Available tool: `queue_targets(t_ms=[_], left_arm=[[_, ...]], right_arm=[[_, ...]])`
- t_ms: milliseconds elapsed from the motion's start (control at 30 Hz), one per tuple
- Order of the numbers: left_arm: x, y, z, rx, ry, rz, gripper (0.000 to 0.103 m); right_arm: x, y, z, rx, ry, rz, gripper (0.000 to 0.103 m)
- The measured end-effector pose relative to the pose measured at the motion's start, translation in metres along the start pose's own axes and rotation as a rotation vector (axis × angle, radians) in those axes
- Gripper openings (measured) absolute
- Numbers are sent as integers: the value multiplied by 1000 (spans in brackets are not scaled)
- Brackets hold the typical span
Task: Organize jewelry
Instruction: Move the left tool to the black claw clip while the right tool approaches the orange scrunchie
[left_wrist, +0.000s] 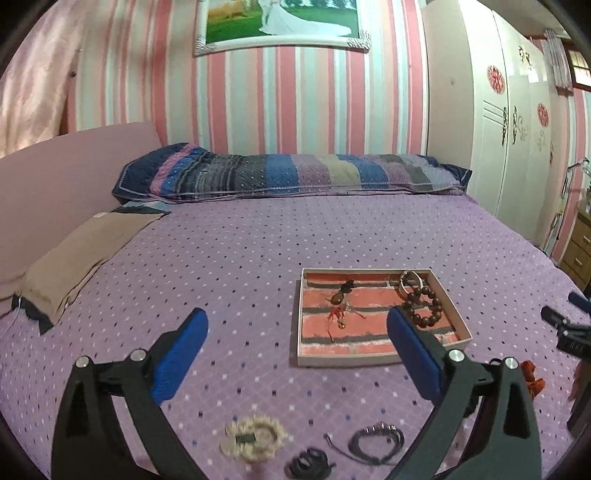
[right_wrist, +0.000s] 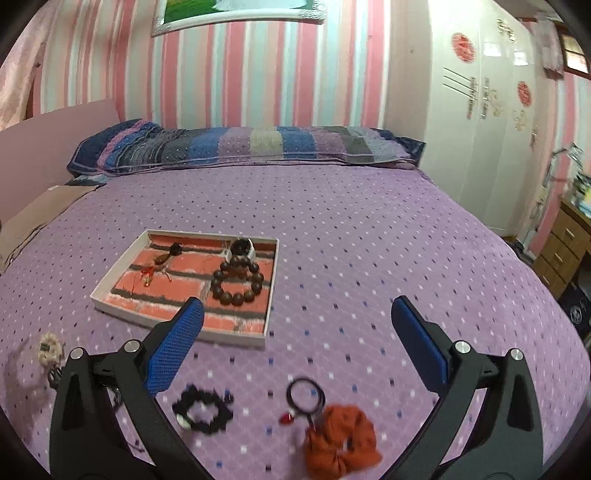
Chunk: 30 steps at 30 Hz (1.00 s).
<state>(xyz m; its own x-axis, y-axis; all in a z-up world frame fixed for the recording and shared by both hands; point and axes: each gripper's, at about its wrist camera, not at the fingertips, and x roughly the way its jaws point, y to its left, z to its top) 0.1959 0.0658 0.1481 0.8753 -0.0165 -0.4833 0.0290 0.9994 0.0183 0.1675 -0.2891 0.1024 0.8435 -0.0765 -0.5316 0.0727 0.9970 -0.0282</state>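
Holding both tools above the bed (left_wrist: 258, 240), I have nothing in either one: my left hand-held gripper (left_wrist: 297, 325) stands wide with only bedspread between its blue pads, and my right hand-held gripper (right_wrist: 297, 314) is just as wide and just as empty.

The tray (left_wrist: 380, 360) lies ahead and a little right of my left hand-held gripper, and ahead-left of my right one. It already carries the wooden bead bracelet (right_wrist: 238, 282), a pale bangle (right_wrist: 242, 249) just beyond it, and a red-corded pendant (left_wrist: 340, 306).

What remains lies close under me. Below my left hand-held gripper are the cream crocheted piece (left_wrist: 255, 439), a black coiled band (left_wrist: 308, 461) and a dark cord bracelet (left_wrist: 376, 439). Below my right are a black scrunchie (right_wrist: 203, 408), a thin black ring with a red charm (right_wrist: 304, 397) and the orange scrunchie (right_wrist: 340, 443), which touches that ring.

My worries:
- The ring and orange scrunchie overlap, so closing on one may drag the other along.
- The thin cords lie flat on soft quilting; my pads may pinch fabric instead, or slip off.
- The tray sits on a yielding bed; a nudge to its rim could tip it and spill the beads.
- The two tools are near each other and could collide.
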Motion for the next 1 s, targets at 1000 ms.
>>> queue_targets(t_ms=[1000], left_arm=[[29, 1, -159, -62, 194, 28, 98]], right_arm=[[11, 14, -114, -3, -26, -30, 99]])
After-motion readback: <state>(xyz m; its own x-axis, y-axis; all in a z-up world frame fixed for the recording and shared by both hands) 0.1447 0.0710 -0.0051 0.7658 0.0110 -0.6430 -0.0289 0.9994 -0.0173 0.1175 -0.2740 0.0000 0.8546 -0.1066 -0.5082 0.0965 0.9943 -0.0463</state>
